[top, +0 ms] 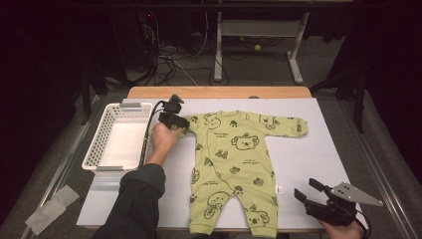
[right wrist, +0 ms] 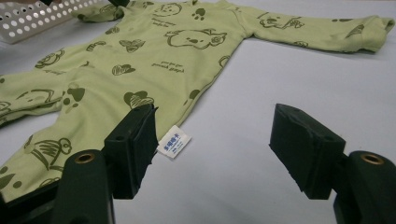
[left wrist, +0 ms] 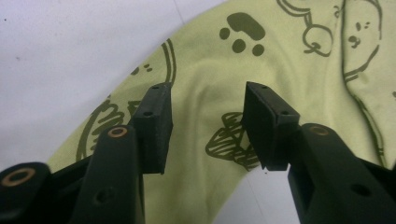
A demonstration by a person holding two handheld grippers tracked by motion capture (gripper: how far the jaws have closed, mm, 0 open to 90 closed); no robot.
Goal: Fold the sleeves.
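Item: baby romper (top: pixel 234 159), soft lime-green knit printed with dark olive koalas, paw marks and hearts. It lies flat and face up on the bench (top: pixel 318 149), a pale matte sheet over a wooden top, with both sleeves spread sideways and both legs pointing toward the person. A small white care label (right wrist: pixel 173 141) juts from the side seam onto the bare bench.

Item: left gripper (top: pixel 185 127), black, two blocky rectangular jaws, cable trailing from it. It sits at the end of the romper's sleeve nearest the basket. In the left gripper view the jaws stand apart over the sleeve fabric, which lies between them with a soft crease; whether the pads press on the cloth cannot be told.

Item: right gripper (top: pixel 308 189), black, with a grey three-cornered plate on top. It is held at the near right corner of the bench, well apart from the romper's leg. Its jaws stand wide apart with only bare bench between them; the care label lies just beside one jaw.

Item: basket (top: pixel 102 142), white perforated plastic, rectangular, just left of the romper.
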